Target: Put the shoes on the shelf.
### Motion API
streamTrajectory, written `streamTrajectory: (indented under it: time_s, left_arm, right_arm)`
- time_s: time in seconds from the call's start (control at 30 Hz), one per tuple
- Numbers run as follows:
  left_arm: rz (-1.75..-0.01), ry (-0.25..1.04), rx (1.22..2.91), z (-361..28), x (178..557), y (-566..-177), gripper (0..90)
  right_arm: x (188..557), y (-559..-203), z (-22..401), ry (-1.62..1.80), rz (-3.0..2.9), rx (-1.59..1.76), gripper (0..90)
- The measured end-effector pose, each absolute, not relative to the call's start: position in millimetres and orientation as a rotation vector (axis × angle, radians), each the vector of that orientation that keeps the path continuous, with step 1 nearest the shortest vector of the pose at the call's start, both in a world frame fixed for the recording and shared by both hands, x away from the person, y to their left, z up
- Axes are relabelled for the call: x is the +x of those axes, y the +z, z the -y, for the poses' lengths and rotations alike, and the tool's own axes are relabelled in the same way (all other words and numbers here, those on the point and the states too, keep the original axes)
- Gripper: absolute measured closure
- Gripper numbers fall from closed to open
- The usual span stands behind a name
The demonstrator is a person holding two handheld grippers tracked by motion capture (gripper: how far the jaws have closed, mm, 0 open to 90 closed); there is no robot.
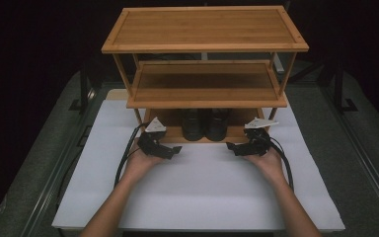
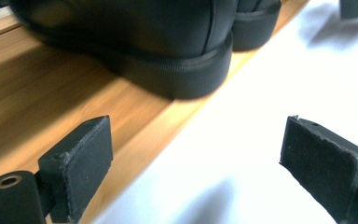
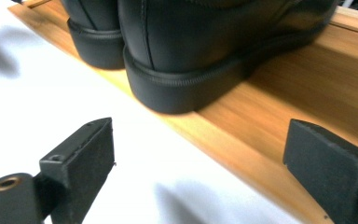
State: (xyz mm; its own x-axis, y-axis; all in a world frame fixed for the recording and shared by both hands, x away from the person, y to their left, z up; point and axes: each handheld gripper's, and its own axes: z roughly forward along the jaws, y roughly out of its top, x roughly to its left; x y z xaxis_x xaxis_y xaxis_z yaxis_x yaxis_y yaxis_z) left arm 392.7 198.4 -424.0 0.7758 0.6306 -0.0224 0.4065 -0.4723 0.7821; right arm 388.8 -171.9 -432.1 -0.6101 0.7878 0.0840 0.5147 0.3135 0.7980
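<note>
You are holding the left gripper (image 1: 176, 149) at the near edge of the wooden rack (image 1: 205, 28), jaws spread wide and gripping nothing; in the left gripper view one pad is hanging over the bottom shelf (image 2: 51, 93) and the other over the white table surface (image 1: 202, 187). Ahead of it the left shoe (image 1: 193, 123) is sitting heel-out on that lowest shelf, near the shelf's front lip.

Handling estimate: the shoe is looking like smooth black leather over a thick rubber sole with fine ribbing around its edge (image 2: 177, 77). Expect moderate weight, a stiff sole and heel counter, a softer upper that would be giving under the pads. The polished leather is likely slippery; the ribbed sole edge and the back of the heel are offering the better bite. Take hold across the heel, one pad on each side.

The right shoe (image 1: 218, 123) is standing just beside the first, heels level, the two nearly touching; the gap between them is too narrow to judge.

You are holding the right gripper (image 1: 232, 146) mirrored at the right, jaws also wide apart and empty, pads foam-faced and matte. The rack is bamboo-toned, three tiers, raised lips, the upper two shelves bare.
</note>
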Motion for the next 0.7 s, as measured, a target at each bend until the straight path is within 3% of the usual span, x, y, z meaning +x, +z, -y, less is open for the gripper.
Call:
streamTrajectory:
  time_s: [0.7]
  left_arm:
    - [-0.901,0.423,2.213,-311.2,280.0,-436.6,8.9]
  right_arm:
    - [275.2,-442.1,260.4,1.077,-2.212,1.259,6.7]
